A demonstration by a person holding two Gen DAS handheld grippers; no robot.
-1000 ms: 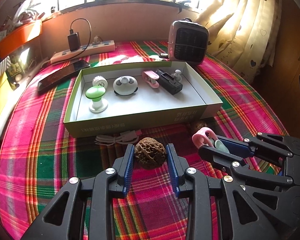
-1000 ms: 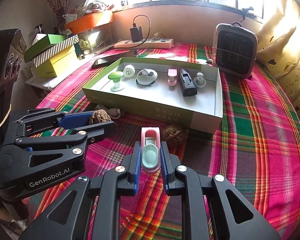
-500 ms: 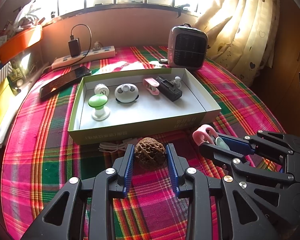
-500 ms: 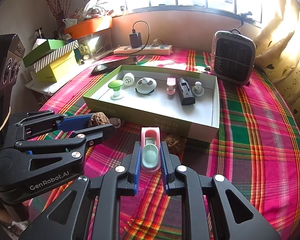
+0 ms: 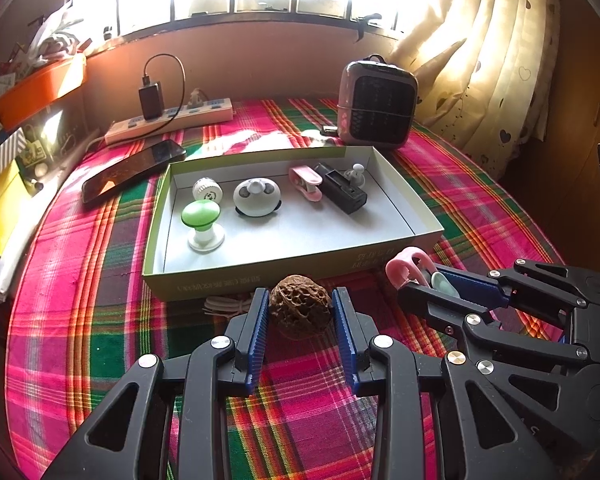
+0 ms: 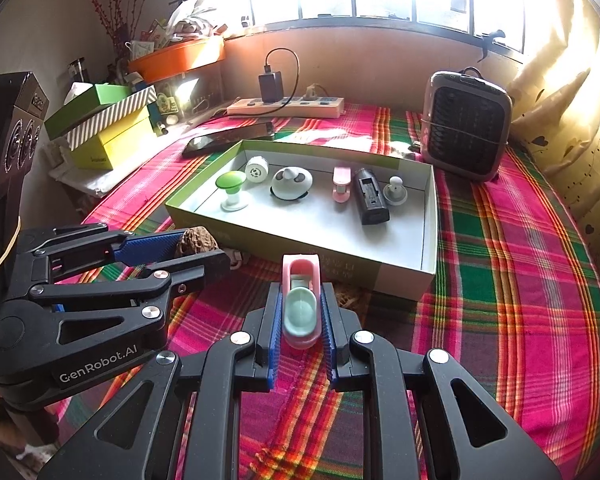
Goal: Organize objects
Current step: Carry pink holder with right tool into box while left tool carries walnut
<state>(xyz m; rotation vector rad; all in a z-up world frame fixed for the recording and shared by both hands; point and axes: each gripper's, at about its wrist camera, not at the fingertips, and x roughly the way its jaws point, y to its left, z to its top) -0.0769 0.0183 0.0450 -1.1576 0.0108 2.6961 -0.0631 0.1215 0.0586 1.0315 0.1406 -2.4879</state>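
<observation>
My left gripper (image 5: 300,310) is shut on a brown walnut (image 5: 300,310) and holds it above the plaid cloth, just in front of the green-sided box (image 5: 260,278). My right gripper (image 6: 300,312) is shut on a pink clip with a mint pad (image 6: 300,304), also raised in front of the box (image 6: 428,240). In the box lie a green knob (image 5: 201,220), a white round cap (image 5: 207,190), a panda-like gadget (image 5: 257,197), a pink clip (image 5: 305,184), a black battery (image 5: 341,193) and a grey knob (image 5: 356,175). A second walnut (image 6: 350,298) lies on the cloth by the box's front wall.
A white cable (image 5: 224,304) lies by the box front. Behind the box are a phone (image 5: 132,168), a power strip with charger (image 5: 168,120) and a small heater (image 5: 376,106). Stacked boxes (image 6: 104,128) stand at the left; a curtain (image 5: 480,60) hangs at the right.
Both grippers have risen and drawn back a little with their objects; the box looks farther and is seen more from above. The holds have not changed.
</observation>
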